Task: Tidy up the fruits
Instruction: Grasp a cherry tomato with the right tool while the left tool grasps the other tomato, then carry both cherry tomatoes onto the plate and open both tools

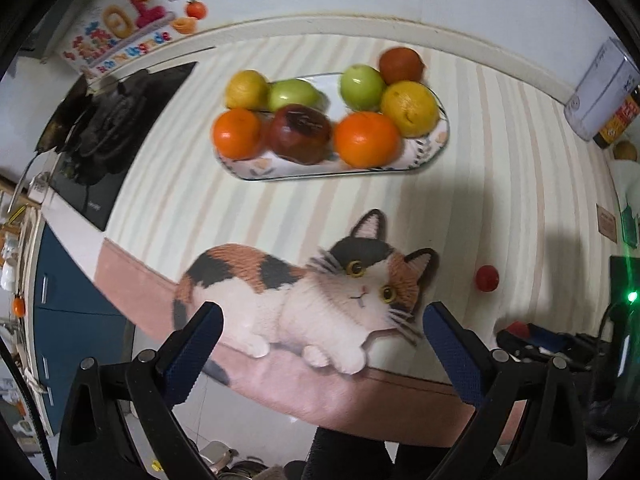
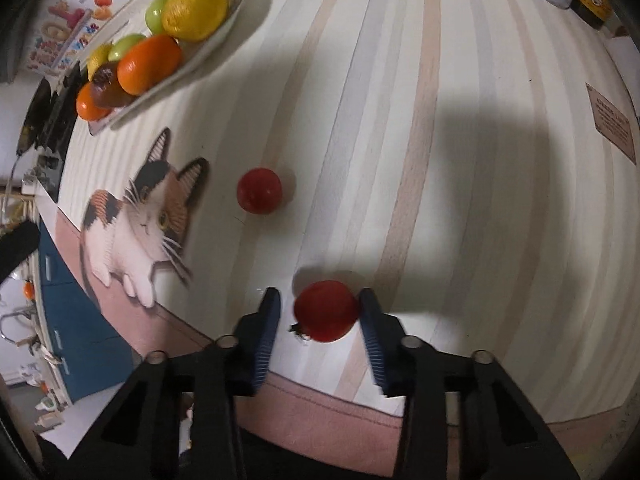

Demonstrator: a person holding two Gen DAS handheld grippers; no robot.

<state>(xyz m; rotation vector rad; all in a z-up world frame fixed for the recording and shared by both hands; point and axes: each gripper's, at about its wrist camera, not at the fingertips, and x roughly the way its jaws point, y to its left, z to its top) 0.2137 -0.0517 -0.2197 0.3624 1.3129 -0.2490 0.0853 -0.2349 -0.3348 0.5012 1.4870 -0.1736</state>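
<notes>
A patterned plate at the far side of the striped tablecloth holds several fruits: oranges, lemons, green apples and dark red ones; it also shows in the right wrist view. My left gripper is open and empty above the printed cat. My right gripper is open around a small red tomato on the cloth; the right pad is at it, the left pad stands apart. A second red tomato lies further ahead, also in the left wrist view.
A black stove sits at the table's left end. A white jar and a dark bottle stand at the far right. The table's front edge is just under my right gripper.
</notes>
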